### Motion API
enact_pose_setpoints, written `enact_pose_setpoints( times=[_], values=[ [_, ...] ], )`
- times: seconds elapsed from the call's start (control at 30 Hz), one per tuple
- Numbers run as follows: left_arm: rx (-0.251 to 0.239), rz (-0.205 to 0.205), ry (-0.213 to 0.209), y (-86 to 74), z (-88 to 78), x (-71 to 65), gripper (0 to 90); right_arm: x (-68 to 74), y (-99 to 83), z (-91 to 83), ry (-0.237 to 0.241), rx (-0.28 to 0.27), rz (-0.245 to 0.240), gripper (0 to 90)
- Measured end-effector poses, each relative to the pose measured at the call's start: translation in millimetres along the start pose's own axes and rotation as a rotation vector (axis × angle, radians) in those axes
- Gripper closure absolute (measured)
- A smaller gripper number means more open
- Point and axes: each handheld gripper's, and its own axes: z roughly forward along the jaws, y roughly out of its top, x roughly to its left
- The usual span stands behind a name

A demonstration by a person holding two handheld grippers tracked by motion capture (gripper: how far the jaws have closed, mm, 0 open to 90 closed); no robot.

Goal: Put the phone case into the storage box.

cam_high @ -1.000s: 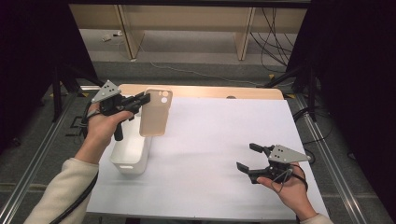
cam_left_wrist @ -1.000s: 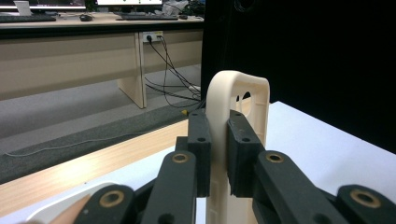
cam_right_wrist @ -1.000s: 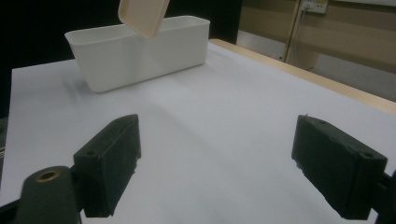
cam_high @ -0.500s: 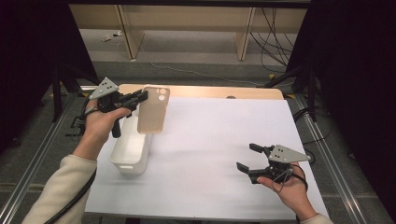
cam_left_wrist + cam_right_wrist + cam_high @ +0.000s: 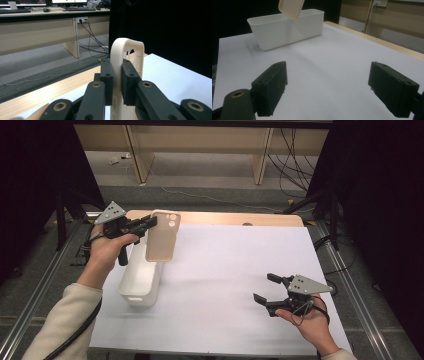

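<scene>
The left gripper (image 5: 150,222), clamped on the beige plastic phone case (image 5: 163,236), has carried it slightly left, hanging over the white rectangular plastic bin (image 5: 140,282). It probably goes in next. The right gripper (image 5: 265,288) rests wide open, empty.

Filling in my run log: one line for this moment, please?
left gripper: shut on phone case | case: above white bin | right gripper: open, empty

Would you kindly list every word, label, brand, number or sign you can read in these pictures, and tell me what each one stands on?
Readable text: none.
Phone case, held in the left tongs: plain beige, no print or logo visible.
White bin: no label visible.
White table sheet: blank.
Monitors on the far desk in the left gripper view: lit screens, content too small and blurred to read.
Wall socket there: no legible marking.
</scene>
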Motion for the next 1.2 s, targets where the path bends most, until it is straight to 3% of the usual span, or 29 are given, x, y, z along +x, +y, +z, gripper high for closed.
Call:
enact_pose_setpoints(
  times=[1.2],
  values=[
    [0.002, 0.010, 0.017, 1.9, 3.7, 17.2, 81.3, 0.3, -0.1, 0.1, 0.009, -0.004, -0.006, 16.9]
  ],
)
